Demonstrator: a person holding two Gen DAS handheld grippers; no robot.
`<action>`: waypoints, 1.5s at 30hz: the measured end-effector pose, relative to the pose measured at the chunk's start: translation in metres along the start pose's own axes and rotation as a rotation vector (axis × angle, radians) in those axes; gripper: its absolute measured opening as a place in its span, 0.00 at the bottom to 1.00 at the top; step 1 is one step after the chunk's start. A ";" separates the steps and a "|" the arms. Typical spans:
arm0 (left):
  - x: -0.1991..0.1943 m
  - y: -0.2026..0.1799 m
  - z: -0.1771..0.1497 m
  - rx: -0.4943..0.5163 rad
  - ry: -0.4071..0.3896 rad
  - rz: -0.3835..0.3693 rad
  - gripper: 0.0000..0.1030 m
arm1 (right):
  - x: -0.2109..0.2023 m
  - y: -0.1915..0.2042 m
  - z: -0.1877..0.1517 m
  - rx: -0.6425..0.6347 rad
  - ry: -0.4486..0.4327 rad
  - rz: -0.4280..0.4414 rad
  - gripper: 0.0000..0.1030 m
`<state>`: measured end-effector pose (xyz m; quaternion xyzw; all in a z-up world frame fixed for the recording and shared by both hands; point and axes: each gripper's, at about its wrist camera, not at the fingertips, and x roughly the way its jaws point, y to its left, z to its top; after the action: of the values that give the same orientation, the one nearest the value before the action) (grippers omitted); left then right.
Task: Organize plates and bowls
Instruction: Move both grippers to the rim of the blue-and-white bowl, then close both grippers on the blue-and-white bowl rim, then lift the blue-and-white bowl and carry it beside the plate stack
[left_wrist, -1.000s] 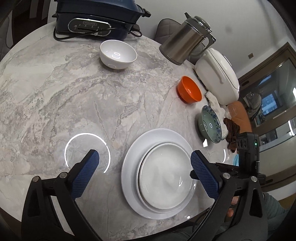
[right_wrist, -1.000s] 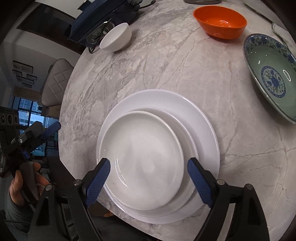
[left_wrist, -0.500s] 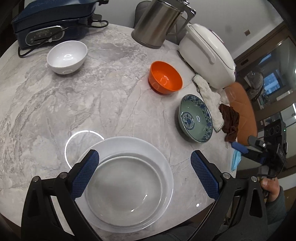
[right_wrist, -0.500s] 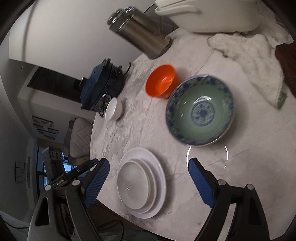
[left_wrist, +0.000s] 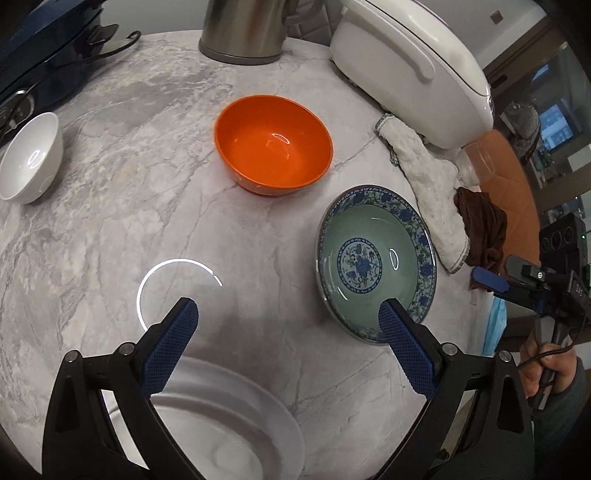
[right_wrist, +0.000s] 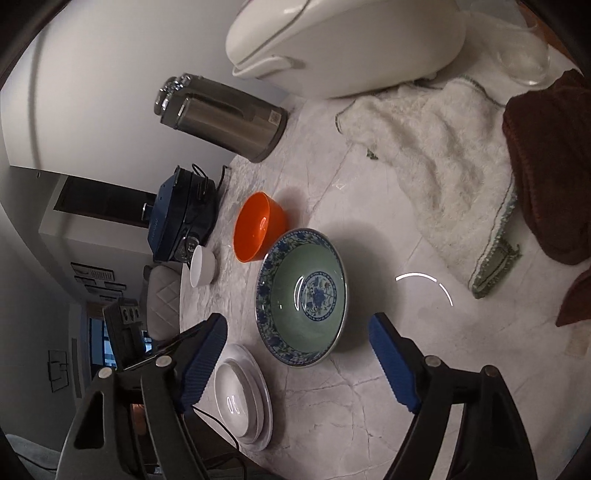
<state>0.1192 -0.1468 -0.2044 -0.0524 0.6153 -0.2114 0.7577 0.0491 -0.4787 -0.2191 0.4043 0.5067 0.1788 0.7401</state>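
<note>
- Bowls: three stand apart on the bench (left_wrist: 110, 206): a blue-patterned bowl (left_wrist: 375, 264) on the right, an orange bowl (left_wrist: 273, 146) farther away, a small white bowl (left_wrist: 27, 160) far left.
- Plates: two white plates (right_wrist: 242, 400) lie stacked at the near edge.
- Left hand-held gripper (left_wrist: 288, 345) and right hand-held gripper (right_wrist: 297, 365) are both spread apart and hold nothing.
- Probably the patterned bowl comes next; I would grip its rim firmly and lift it level.

Orange bowl (left_wrist: 274, 144), frame centre; green bowl (left_wrist: 376, 258) with blue floral rim and medallion, right. White plates (left_wrist: 221, 424), lower left; grey-veined marble table (left_wrist: 110, 206).
</note>
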 end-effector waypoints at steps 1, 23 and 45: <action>0.008 -0.005 0.004 0.016 0.007 0.002 0.96 | 0.008 -0.004 0.004 -0.003 0.018 -0.011 0.78; 0.099 -0.008 0.031 -0.001 0.146 -0.067 0.28 | 0.085 -0.051 0.035 0.089 0.201 -0.003 0.45; 0.075 -0.026 0.028 0.016 0.138 -0.097 0.10 | 0.082 -0.033 0.028 0.081 0.191 -0.007 0.16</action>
<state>0.1504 -0.2043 -0.2572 -0.0612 0.6610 -0.2559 0.7027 0.1040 -0.4553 -0.2894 0.4131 0.5832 0.1932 0.6723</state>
